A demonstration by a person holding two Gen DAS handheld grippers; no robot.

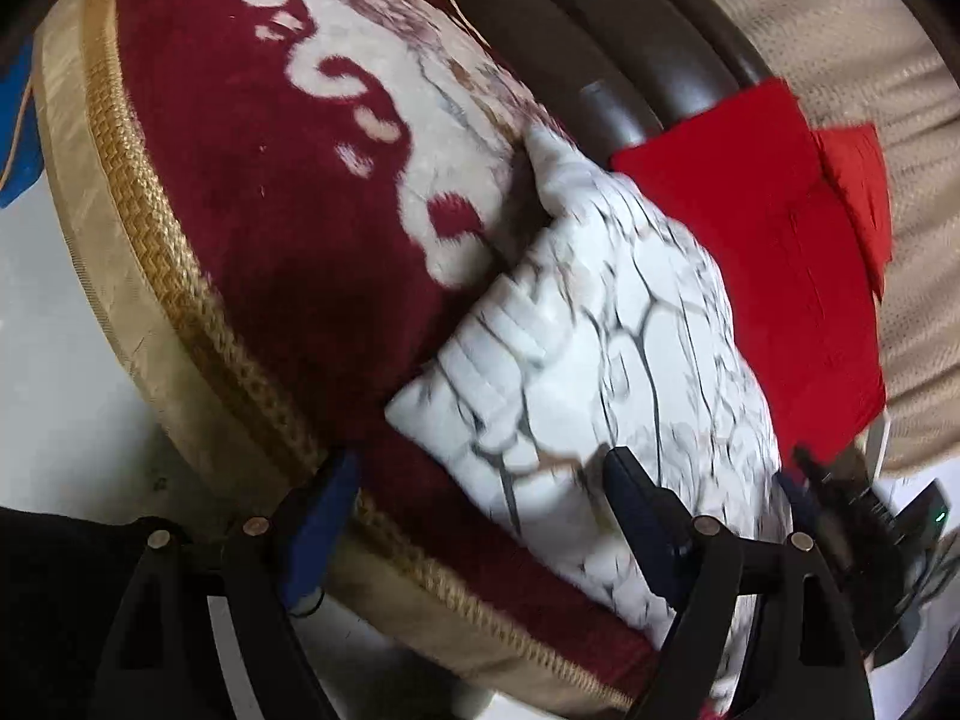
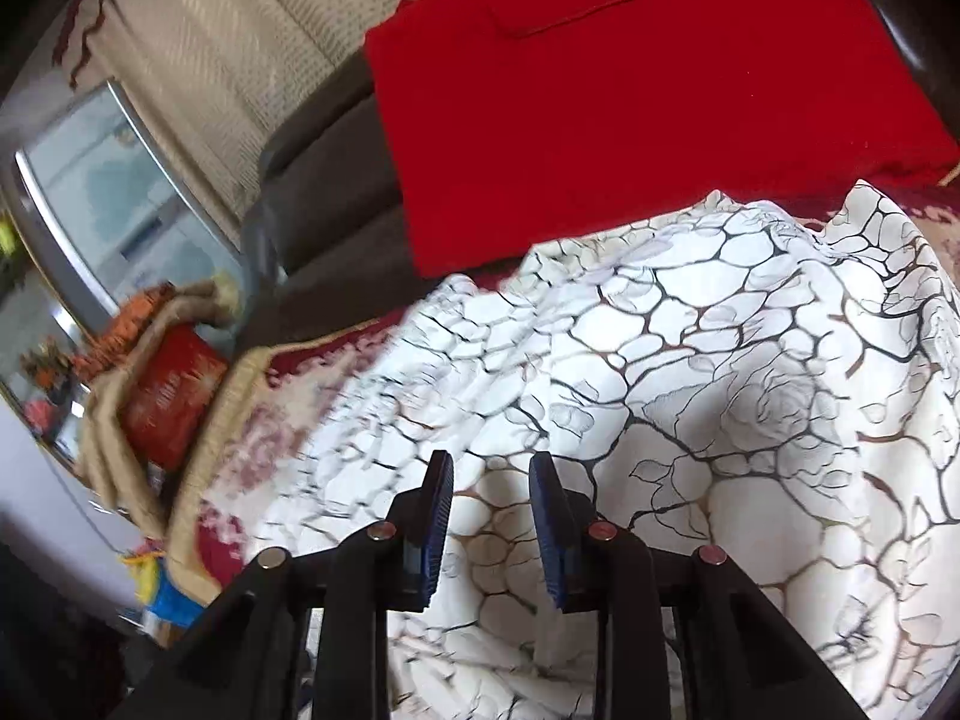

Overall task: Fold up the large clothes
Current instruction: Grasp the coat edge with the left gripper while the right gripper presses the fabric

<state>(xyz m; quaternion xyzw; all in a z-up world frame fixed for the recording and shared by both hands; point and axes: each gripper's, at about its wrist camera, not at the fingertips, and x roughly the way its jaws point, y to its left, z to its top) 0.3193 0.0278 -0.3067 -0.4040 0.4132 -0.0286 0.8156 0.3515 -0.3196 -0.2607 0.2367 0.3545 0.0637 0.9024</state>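
A white cloth with a dark vein and rose print [image 1: 606, 348] lies in a folded heap on a bed with a maroon and cream blanket [image 1: 252, 192]. It fills the right wrist view [image 2: 690, 372]. My left gripper [image 1: 480, 486] is open, its fingers wide apart over the bed's near edge by the cloth's corner. My right gripper [image 2: 489, 480] is open with a narrow gap, just above the cloth, holding nothing. The right gripper also shows at the right edge of the left wrist view [image 1: 852, 504].
A folded red garment [image 1: 762, 252] lies beyond the white cloth, also in the right wrist view [image 2: 630, 96]. A dark headboard [image 1: 624, 60] and beige curtain [image 1: 840, 30] stand behind. A window [image 2: 108, 192] and a wrapped red tin [image 2: 168, 396] sit at the left.
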